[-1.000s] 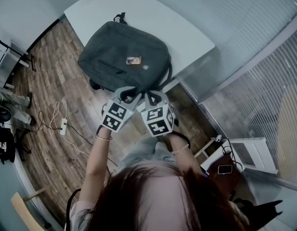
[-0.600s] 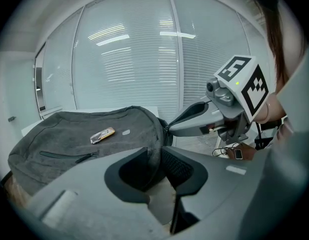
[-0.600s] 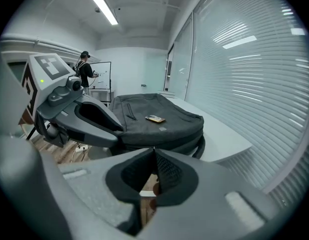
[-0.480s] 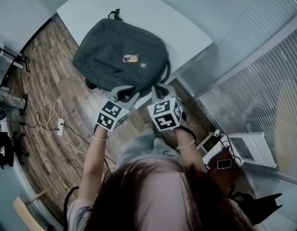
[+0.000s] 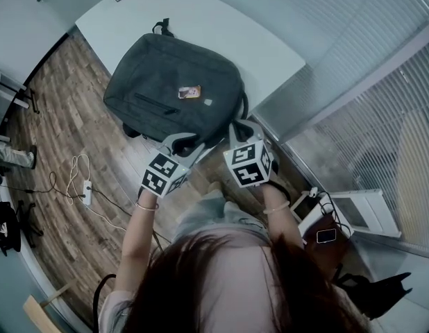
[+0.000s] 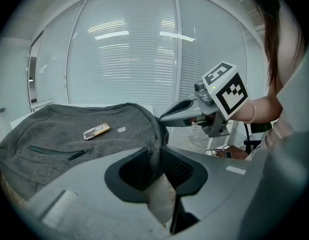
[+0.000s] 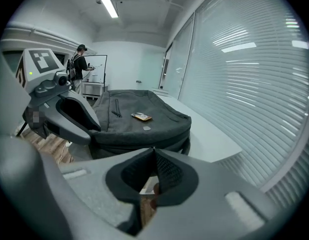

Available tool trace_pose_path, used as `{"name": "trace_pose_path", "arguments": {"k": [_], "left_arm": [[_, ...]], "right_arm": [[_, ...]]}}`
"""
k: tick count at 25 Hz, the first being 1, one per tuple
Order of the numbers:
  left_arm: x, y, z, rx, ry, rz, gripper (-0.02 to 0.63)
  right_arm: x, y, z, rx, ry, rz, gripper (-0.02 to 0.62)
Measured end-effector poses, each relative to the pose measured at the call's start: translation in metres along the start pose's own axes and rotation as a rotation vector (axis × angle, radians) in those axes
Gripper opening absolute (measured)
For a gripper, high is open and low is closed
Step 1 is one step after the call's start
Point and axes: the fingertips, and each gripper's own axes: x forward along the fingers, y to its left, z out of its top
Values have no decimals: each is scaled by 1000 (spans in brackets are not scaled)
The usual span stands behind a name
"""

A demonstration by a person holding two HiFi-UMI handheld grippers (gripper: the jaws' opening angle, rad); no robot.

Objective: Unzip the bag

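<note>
The bag (image 5: 169, 82) lies flat on the table (image 5: 270, 54) at my 12 o'clock, with its near edge hanging over the table's rim toward me. My left gripper (image 5: 182, 144) is at the bag's 6 o'clock and pinches a fold of that near edge, with the cloth running down between the pads. My right gripper (image 5: 241, 129) is at the bag's 4 o'clock corner with its jaws pressed together and its tip right at the edge. I see nothing between them, and I cannot tell whether a small zip tab is nipped there.

I judge the bag soft and floppy. It is grey woven cloth that gives under a pull, looks fairly light, and slides easily on the smooth table. So one gripper must anchor it close to the zip, or the whole bag will follow the pull. The place to take hold is the slider's tab, a thin, slick thing needing a firm pinch. The pocket zip (image 5: 155, 103) at the bag's 9 o'clock shows its pull plainly. A tag (image 5: 190, 91) sits near the centre.
</note>
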Motion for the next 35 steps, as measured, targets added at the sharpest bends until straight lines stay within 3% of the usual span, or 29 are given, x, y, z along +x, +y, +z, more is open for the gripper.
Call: {"name": "trace_pose_path", "arguments": {"k": [16,35], "left_arm": [[1,0,0,-23,5,-75,94],[4,4,0,-44,-51,-96,94]], "right_arm": [[33,-60,12,-26,13,-97,11],[80,-108,33,-164,-47,50,11]]}}
